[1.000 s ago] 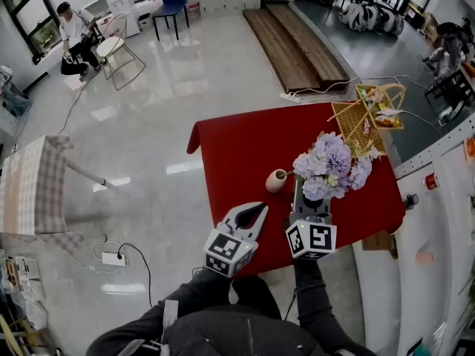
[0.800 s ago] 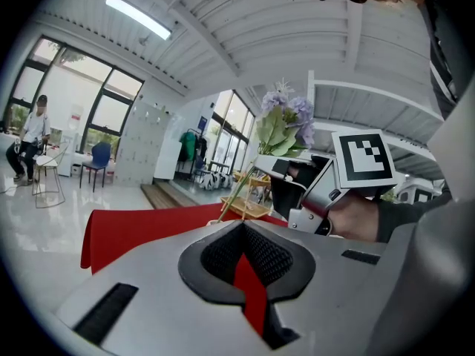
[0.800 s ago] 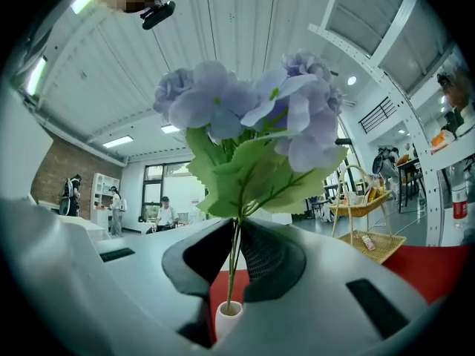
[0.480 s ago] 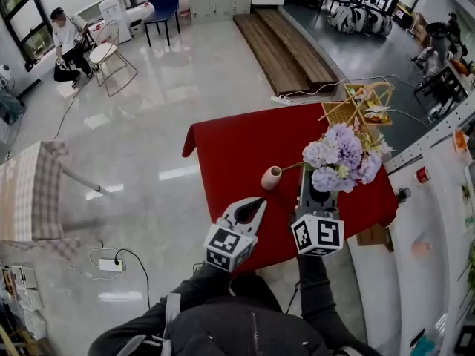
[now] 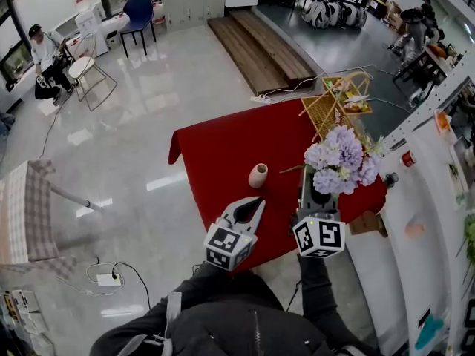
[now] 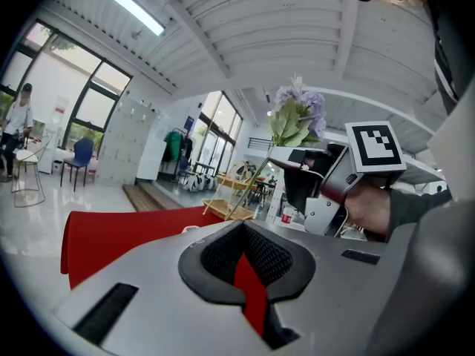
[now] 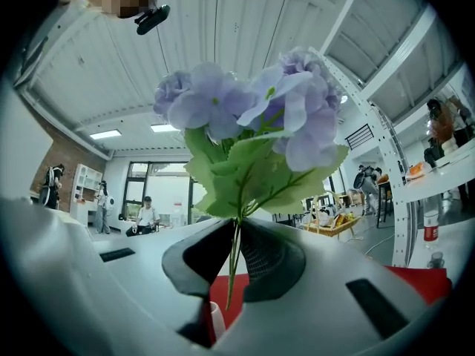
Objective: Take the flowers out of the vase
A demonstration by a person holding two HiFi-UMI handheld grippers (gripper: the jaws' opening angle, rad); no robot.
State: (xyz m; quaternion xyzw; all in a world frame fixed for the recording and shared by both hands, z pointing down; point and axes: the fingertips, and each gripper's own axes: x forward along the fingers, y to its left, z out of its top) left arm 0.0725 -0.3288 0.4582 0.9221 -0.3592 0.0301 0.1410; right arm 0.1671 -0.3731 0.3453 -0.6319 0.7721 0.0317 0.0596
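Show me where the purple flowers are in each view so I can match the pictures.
Head view: purple flowers right of centre, over the red table.
Left gripper view: upper middle, above the right gripper.
Right gripper view: top centre, stem pinched by that gripper.
Shared landmark: the red table, lower left in the left gripper view, lower right in the right.

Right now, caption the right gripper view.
Right gripper pinching the pale-purple flower bunch by its green stem, clear of the cream vase.
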